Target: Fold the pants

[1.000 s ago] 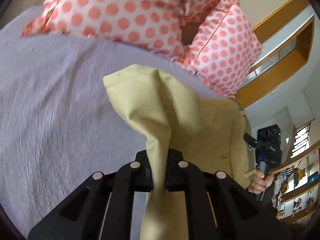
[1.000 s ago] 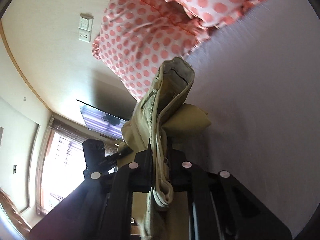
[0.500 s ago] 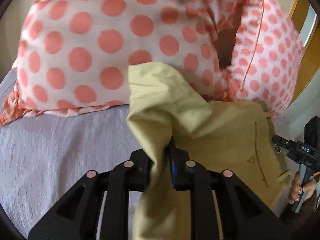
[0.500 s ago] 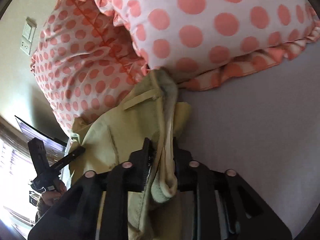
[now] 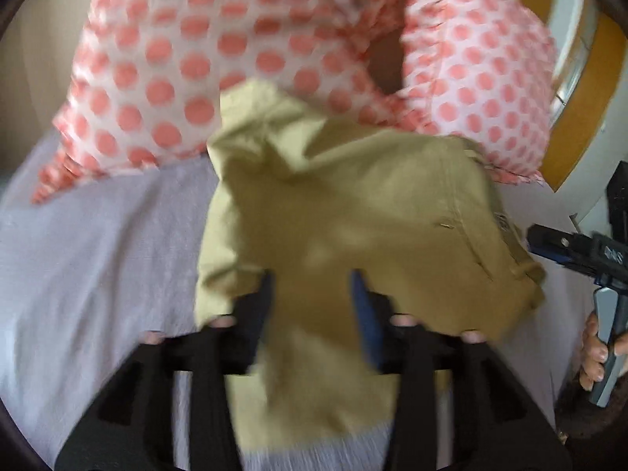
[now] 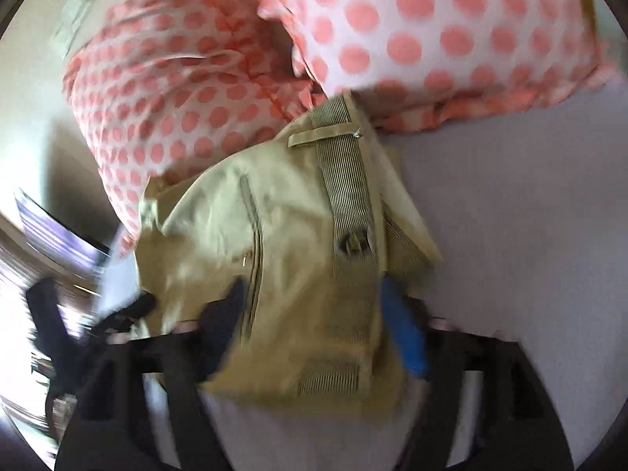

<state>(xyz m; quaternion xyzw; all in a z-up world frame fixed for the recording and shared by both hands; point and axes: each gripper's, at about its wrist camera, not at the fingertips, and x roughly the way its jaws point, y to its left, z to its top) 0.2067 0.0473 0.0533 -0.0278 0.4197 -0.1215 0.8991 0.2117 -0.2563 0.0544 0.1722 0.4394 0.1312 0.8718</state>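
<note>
The khaki pants [image 5: 353, 216] lie bunched on the lavender bed sheet [image 5: 98, 255], just in front of the polka-dot pillows. My left gripper [image 5: 312, 294] is open, its fingers spread either side of the cloth, which drapes loosely between them. In the right wrist view the pants' waistband with a button [image 6: 353, 241] and belt loop faces me. My right gripper [image 6: 314, 306] is open too, with the waistband lying slack between its fingers. The right gripper also shows in the left wrist view [image 5: 588, 251] at the far right.
Two pink-and-white polka-dot pillows [image 5: 196, 59] [image 6: 431, 31] sit directly behind the pants. Lavender sheet [image 6: 530, 235] spreads to the sides. Wooden shelving [image 5: 581, 98] and a wall stand beyond the bed.
Both grippers were shut on the pants half a second ago; both have now opened and let go. The pants have dropped onto the sheet by the pillows.
</note>
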